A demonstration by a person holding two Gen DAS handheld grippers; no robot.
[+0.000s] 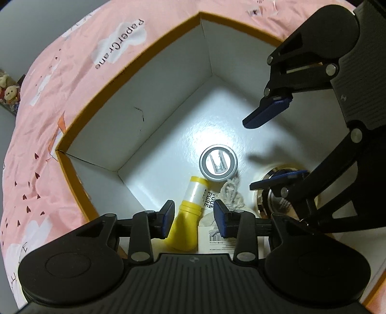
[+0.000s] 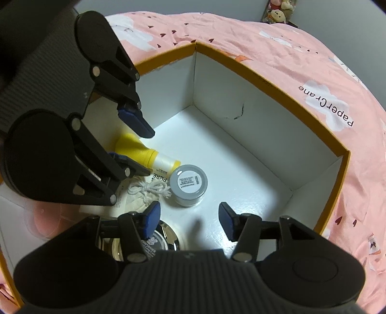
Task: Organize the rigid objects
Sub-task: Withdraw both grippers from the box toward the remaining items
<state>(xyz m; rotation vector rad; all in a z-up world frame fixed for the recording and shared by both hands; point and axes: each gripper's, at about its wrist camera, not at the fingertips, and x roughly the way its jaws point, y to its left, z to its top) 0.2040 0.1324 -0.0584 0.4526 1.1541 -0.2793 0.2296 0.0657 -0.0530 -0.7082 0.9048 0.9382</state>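
Note:
An orange-rimmed box [image 1: 135,65] with white inside [image 2: 265,79] sits on pink bedding. On its floor lie a small round grey jar [image 1: 218,163] [image 2: 189,184], a yellow tube [image 1: 187,217] [image 2: 142,152], a cloth pouch with a string [image 1: 232,195] [image 2: 147,190] and a shiny metal tin [image 1: 275,190] [image 2: 164,241]. My left gripper [image 1: 194,218] [image 2: 142,149] is open and empty, its fingers either side of the yellow tube. My right gripper [image 2: 189,221] [image 1: 270,147] is open and empty above the box floor, near the jar and the tin.
Pink bedding [image 1: 36,135] printed "PaperCrane" [image 2: 330,106] surrounds the box. Plush toys [image 1: 8,90] [image 2: 279,10] sit at the bed's far edge. A white printed card [image 1: 212,241] lies under the pouch. The box floor [image 2: 241,169] beyond the jar is bare.

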